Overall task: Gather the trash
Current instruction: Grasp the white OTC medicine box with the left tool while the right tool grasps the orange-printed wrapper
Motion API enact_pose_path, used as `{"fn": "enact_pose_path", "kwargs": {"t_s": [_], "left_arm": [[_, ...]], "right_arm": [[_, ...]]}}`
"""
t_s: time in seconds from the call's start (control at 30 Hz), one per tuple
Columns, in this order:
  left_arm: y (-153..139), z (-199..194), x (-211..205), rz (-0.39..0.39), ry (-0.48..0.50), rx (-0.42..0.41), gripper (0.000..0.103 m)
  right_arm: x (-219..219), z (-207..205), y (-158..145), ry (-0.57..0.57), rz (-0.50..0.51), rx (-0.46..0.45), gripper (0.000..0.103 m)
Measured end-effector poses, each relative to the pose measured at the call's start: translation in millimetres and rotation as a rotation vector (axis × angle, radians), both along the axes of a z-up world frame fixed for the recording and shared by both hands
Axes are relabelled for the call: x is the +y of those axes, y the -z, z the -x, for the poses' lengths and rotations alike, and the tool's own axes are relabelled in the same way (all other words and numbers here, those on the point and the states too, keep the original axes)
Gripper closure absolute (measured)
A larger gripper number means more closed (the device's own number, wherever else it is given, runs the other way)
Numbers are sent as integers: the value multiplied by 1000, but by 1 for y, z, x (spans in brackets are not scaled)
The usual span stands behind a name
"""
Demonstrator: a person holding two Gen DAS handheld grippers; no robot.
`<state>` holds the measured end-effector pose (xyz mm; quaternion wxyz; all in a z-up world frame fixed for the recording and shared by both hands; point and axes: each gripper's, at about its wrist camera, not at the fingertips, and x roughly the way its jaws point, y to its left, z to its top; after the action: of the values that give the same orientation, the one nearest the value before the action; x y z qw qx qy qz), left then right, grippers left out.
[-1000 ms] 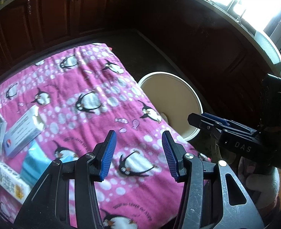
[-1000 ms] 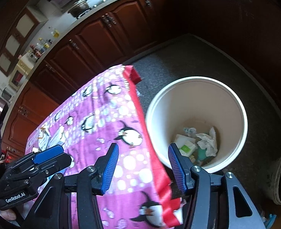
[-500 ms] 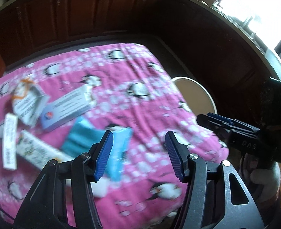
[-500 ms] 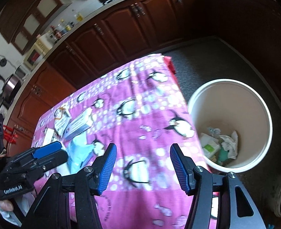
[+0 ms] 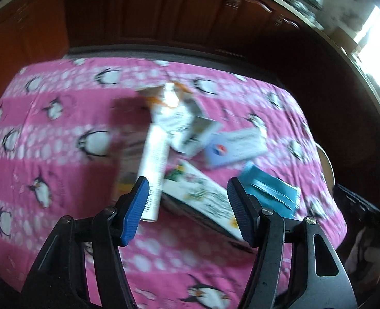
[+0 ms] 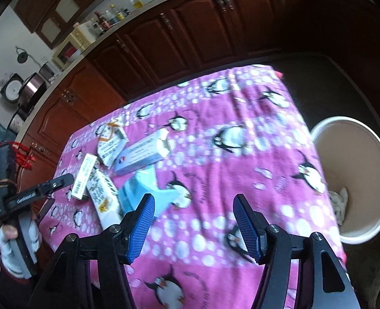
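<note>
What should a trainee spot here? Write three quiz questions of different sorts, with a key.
1. Cartons lie on the pink penguin cloth. True or false: the left claw is shut on one of them.
2. Where does the white bucket stand? A) on the cloth. B) on the floor beside the table. C) on the kitchen counter.
3. Short answer: what already lies inside the bucket?

Key: 1. False, the claw is open and empty above the cartons. 2. B. 3. Crumpled paper.
</note>
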<state>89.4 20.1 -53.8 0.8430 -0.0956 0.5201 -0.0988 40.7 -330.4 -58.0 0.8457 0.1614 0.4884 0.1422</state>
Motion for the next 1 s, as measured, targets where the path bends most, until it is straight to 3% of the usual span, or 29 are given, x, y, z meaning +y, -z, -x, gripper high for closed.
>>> {"fn": "enact_pose_path", "kwargs": {"t_s": [0.1, 0.2, 0.53, 0.8, 0.83, 0.9, 1.0], "left_arm": [[11, -10, 23, 56, -38, 31, 41], [22, -15, 32, 90, -47, 63, 33], [51, -34, 37, 45, -58, 127, 33], [65, -49, 40, 77, -75, 161, 33], [67, -50, 41, 76, -70, 169, 33], [71, -50, 37, 53, -38, 182, 45], [71, -47, 32, -10, -16, 163, 47]], "right_arm": [[19, -13, 0, -42, -3, -2, 42], [35, -28, 6, -75, 2, 18, 42], [81, -68, 21, -168, 5, 69, 42], [121, -110, 20, -224, -25, 60, 37], [127, -116, 22, -238, -20, 66, 36], [142, -130, 26, -264, -17, 79, 36], [164, -152, 33, -293, -22, 90, 35]]}}
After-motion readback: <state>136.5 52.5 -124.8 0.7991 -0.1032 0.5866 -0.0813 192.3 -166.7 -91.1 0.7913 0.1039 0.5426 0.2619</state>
